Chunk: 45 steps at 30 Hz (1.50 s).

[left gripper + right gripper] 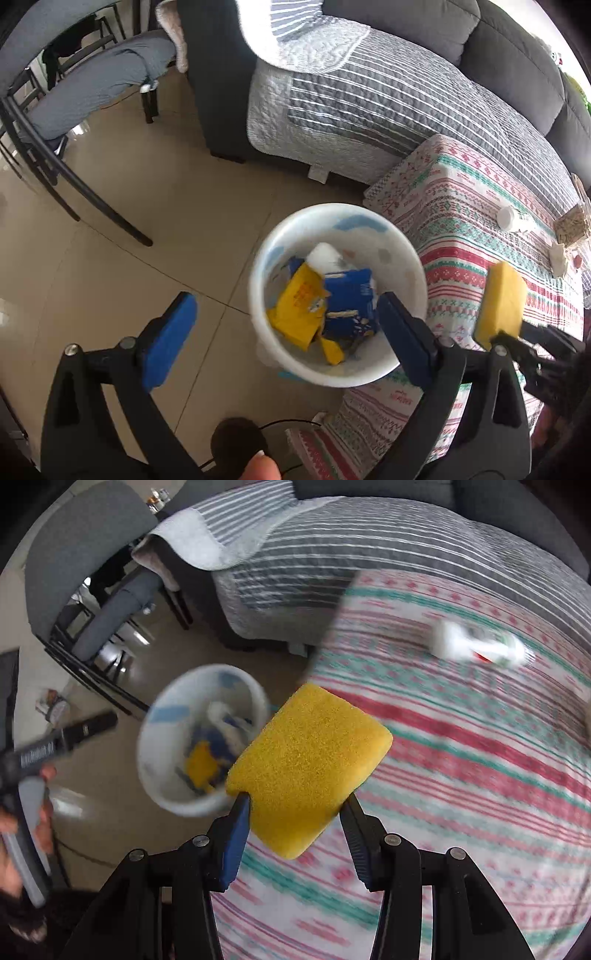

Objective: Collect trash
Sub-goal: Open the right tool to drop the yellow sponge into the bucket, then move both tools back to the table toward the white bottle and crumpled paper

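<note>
- The grey sofa (369,92) fills the top of my left wrist view, with a striped quilted cover thrown over its seat.
- The bench (461,221), under a red, green and white patterned cloth, runs down the right side of that view, just in front of the sofa.
- A dark-legged chair (92,85) with a grey cushion sits at upper left on the tiled floor.
- The white bin (258,280) stands on the floor at centre frame, right against the bench's edge; I see yellow and blue wrappers (325,306) lying in it.
- My left gripper (288,317) hangs over the bin with its blue-padded fingers spread wide and grasping nothing.
- My right gripper (295,805) has its fingers clenched on the yellow sponge (306,768), held in the air above the bench edge, just beside the bin.
- A small white bottle (476,646) lies on the bench at upper right of the right wrist view, blurred.
</note>
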### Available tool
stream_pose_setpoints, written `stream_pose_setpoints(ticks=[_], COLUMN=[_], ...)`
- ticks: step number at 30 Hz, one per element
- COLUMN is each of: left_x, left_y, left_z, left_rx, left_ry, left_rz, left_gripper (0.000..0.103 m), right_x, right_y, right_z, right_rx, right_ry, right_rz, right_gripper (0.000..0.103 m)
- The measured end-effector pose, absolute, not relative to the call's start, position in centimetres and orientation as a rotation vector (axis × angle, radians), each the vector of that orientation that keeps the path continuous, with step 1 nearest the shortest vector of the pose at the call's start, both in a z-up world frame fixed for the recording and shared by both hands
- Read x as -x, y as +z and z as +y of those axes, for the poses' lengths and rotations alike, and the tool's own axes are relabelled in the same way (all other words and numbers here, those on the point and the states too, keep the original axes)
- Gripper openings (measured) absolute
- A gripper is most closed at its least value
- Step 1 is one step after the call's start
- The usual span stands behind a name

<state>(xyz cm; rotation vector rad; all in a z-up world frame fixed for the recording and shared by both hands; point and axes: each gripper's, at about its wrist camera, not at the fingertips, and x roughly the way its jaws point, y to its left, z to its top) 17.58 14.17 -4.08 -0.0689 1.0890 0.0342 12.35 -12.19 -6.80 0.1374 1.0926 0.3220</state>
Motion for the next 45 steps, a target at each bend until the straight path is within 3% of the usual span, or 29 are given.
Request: stream_pose_setpoints(ticks=[11,14,25,45], left_x=[-17.2,-17.2,-17.2,-18.4], left_y=[-4.2,-4.1,-3.8,-3.8], left_z=[17.4,17.6,16.1,5.6], left_rx=[0.096,0.107,0.092,0.009], left_ry=[0.079,0.081,0.049,-0.123], left_rz=[1.098,1.099,1.095,1.089], left_gripper=[0.098,0.098,0.098,0.098], right_x=[-16.1,-16.3,-14.3,-10.2], right_y=[-8.0,-7.6,-6.4,-4.7], right_z=[-5.8,-5.5,-9.2,-31.7], right_rx=[-0.155,-0.177,-0.164,-0.335], right_ry=[0.365,0.398,0.324,-0.11], right_rz=[1.089,1.073,1.054,0.981], right_gripper=[0.053,0.076,0.077,0.078])
